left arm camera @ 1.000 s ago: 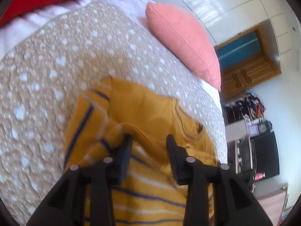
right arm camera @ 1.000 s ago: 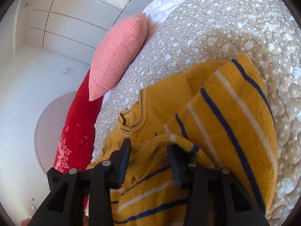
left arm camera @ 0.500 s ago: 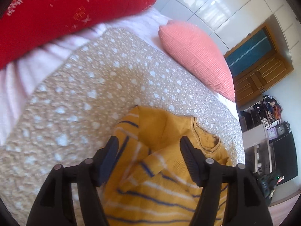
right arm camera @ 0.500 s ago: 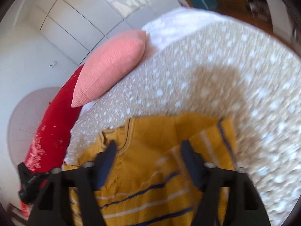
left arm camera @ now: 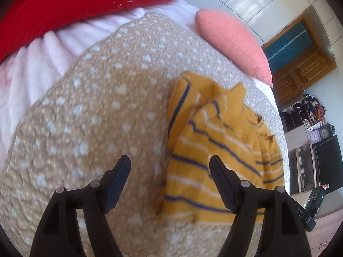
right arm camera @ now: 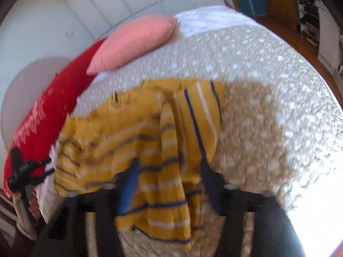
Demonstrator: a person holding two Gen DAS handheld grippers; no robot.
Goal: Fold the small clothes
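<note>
bed cover (left arm camera: pixel 90 111), tan quilted cloth with pale heart spots; fills most of both wrist views and carries everything below.

red pillow (left arm camera: pixel 70 6), long, with small gold star marks; lies along the far edge of the bed, over a strip of pale pink sheet (left arm camera: pixel 42 51).

pink cushion (left arm camera: pixel 231 40), ribbed knit; rests at the far edge of the cover, next to the red pillow, apart from the garment.

yellow sweater (left arm camera: pixel 210 150), mustard knit with navy and white stripes; lies on the cover, partly folded, a striped panel turned over the plain collar part. in the right wrist view a striped fold (right arm camera: pixel 169 171) runs toward the camera between the two fingers; motion blur there.

left gripper (left arm camera: pixel 170 171), black; jaws spread wide and holding nothing, one finger over bare cover, the other over the sweater's near edge.

right gripper (right arm camera: pixel 168 173), black; jaws apart, with sweater cloth lying in the gap. whether either finger touches the cloth cannot be told through the blur.

wooden door (left arm camera: pixel 300 64) and dark shelving with clocks (left arm camera: pixel 321 135), background only.
</note>
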